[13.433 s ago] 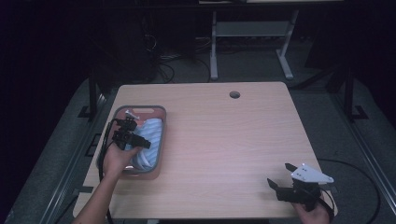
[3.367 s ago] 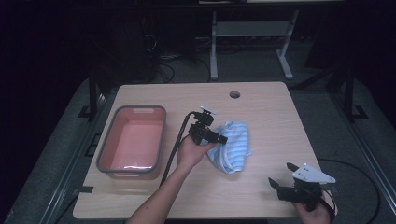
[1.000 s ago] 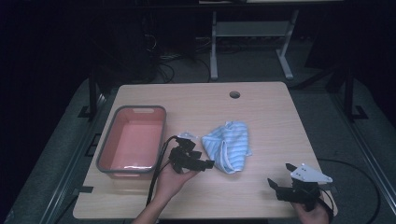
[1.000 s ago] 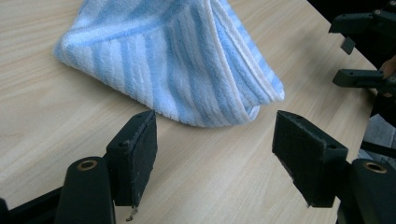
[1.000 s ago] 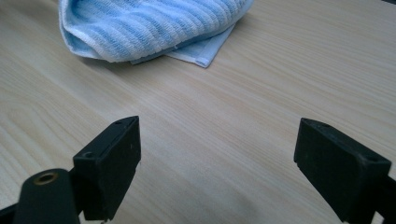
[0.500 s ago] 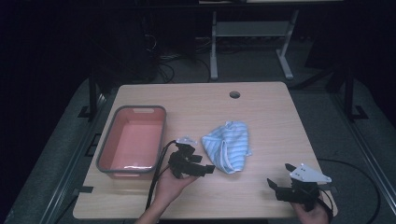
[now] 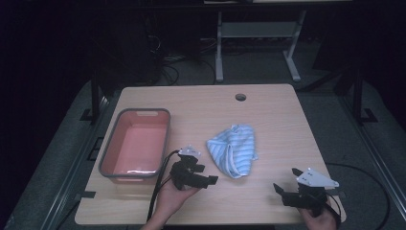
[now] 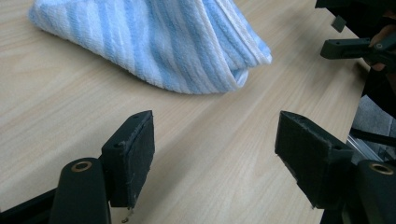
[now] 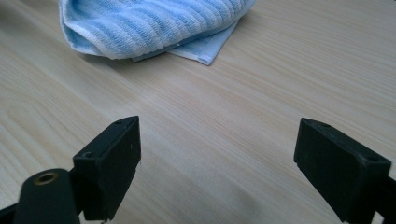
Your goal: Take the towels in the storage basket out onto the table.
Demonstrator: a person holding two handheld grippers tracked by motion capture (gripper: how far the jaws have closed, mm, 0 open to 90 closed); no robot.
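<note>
**Towel lies loose between two idle grippers**

A pink bin (image 7: pixel 136 143) sits empty at left. Beside it the left gripper (image 7: pixel 210 179), jaws wide and holding nothing, points toward the striped towel (image 7: pixel 233 150) crumpled mid-table (image 7: pixel 268 110). The right gripper (image 7: pixel 280 190) waits near the front edge, equally wide. A shallow pinch (folds lie loose) could snag one layer and drag the towel.

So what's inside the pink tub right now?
The pink tub looks empty: its bare pink floor shows in the high view. The strip behind its near wall is hidden. The striped blue towel lies crumpled on the table to its right.
</note>
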